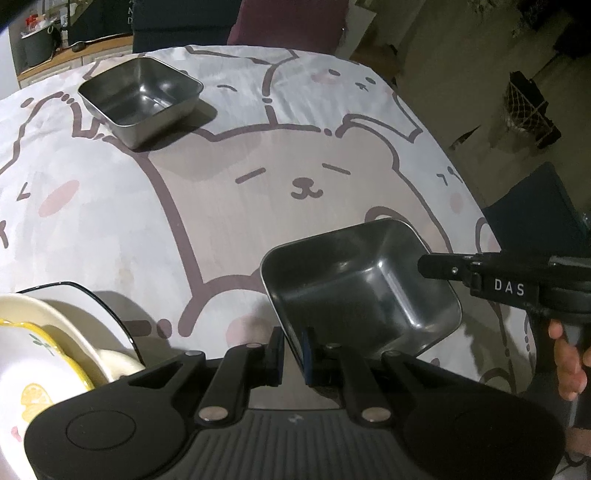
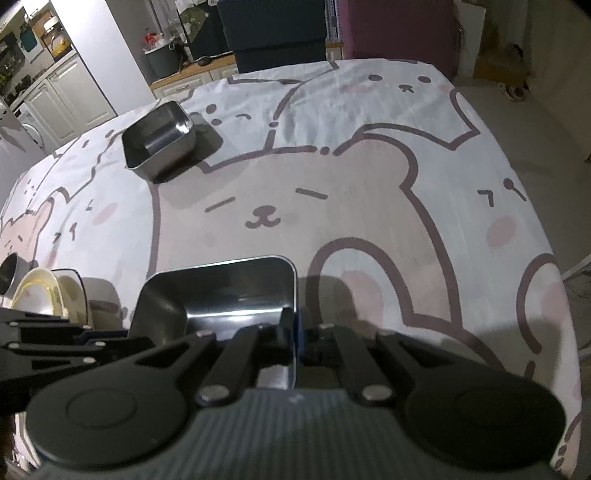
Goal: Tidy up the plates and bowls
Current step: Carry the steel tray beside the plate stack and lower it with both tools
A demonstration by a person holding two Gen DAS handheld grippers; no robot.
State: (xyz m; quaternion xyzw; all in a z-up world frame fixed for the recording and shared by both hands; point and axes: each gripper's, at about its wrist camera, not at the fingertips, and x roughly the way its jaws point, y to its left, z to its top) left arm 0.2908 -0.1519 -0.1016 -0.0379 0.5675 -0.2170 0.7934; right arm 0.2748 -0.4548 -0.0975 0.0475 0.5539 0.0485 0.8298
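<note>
A square steel bowl [image 1: 354, 291] hangs just above the bear-print tablecloth [image 1: 258, 206] near the front. My left gripper [image 1: 293, 347] is shut on its near rim. My right gripper [image 1: 424, 264] reaches in from the right and is shut on the right rim. In the right wrist view the same bowl [image 2: 221, 295] has my right gripper [image 2: 293, 332] clamped on its wall, and the left gripper [image 2: 122, 334] comes in from the left. A second steel bowl [image 1: 140, 99] [image 2: 159, 140] stands upright at the far left of the table.
Stacked plates [image 1: 55, 332] [image 2: 48, 295] lie at the near left, the top one white with a lemon print. A hand [image 1: 569, 362] holds the right gripper's handle. The table's edge curves away on the right with floor beyond. Dark chairs [image 2: 277, 33] stand behind the table.
</note>
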